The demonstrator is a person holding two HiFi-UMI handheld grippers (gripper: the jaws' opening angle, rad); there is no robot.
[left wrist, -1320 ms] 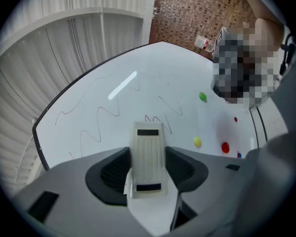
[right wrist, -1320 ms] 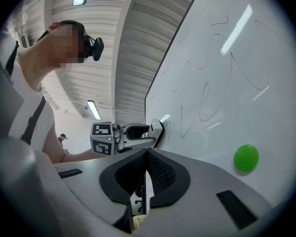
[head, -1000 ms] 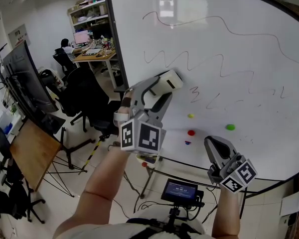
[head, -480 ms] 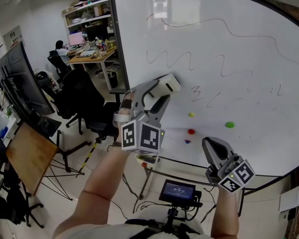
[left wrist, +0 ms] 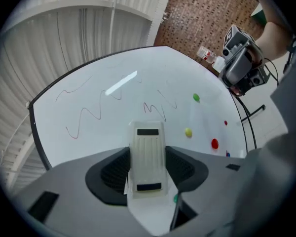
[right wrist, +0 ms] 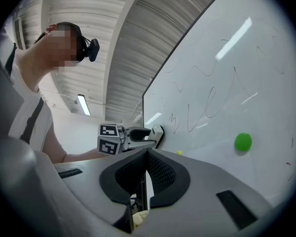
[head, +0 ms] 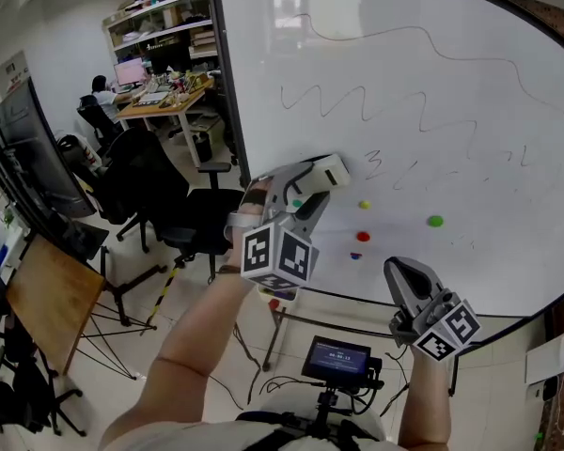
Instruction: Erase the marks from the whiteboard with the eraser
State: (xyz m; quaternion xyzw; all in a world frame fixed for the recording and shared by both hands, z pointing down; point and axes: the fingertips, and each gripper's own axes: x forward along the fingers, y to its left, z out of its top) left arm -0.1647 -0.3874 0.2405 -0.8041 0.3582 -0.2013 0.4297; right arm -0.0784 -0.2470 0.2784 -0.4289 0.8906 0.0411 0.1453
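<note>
The whiteboard (head: 470,83) carries thin wavy lines (head: 357,101) and short scribbles (head: 404,172) across its middle. My left gripper (head: 321,173) is shut on a white eraser (head: 327,170), which it holds by the board's lower left, left of the scribbles. Whether the eraser touches the board I cannot tell. In the left gripper view the eraser (left wrist: 148,157) sits between the jaws, pointing at the whiteboard (left wrist: 113,112). My right gripper (head: 401,271) hangs shut and empty below the board's bottom edge. The right gripper view shows the left gripper (right wrist: 138,135) and eraser (right wrist: 158,132) at the board.
Green (head: 435,221), yellow (head: 364,205) and red (head: 362,236) magnets stick low on the board. Black office chairs (head: 160,191), a wooden table (head: 52,299) and a large monitor (head: 28,158) stand to the left. A small screen (head: 338,357) sits below, by the board's stand.
The left gripper with the eraser has dropped a little lower against the board, toward the scribbles' level. The right gripper has stayed about where it was.
</note>
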